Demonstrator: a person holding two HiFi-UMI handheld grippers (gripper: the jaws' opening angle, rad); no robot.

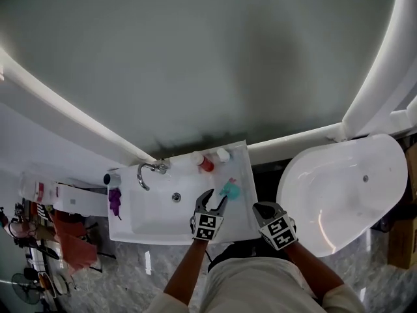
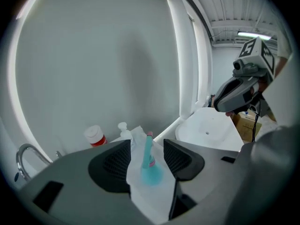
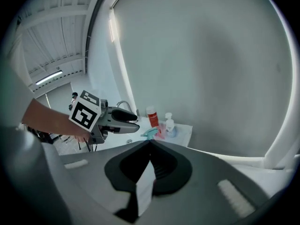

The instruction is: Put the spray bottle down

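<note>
Spray bottle [image 2: 152,173], red bottle [image 2: 95,136]: print illegible

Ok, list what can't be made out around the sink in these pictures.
- Spray bottle: in the right gripper view, mostly hidden behind that gripper's fingers.
- Red bottle: label too small to read in any view.
- Purple thing left of the basin: too small in the head view to identify.

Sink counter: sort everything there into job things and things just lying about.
Job:
- spray bottle, lying on the counter
- left gripper, open, not gripping it

Lying about:
- red bottle
- pump bottle
- tap
- purple item beside the basin
- right gripper, shut, empty
</note>
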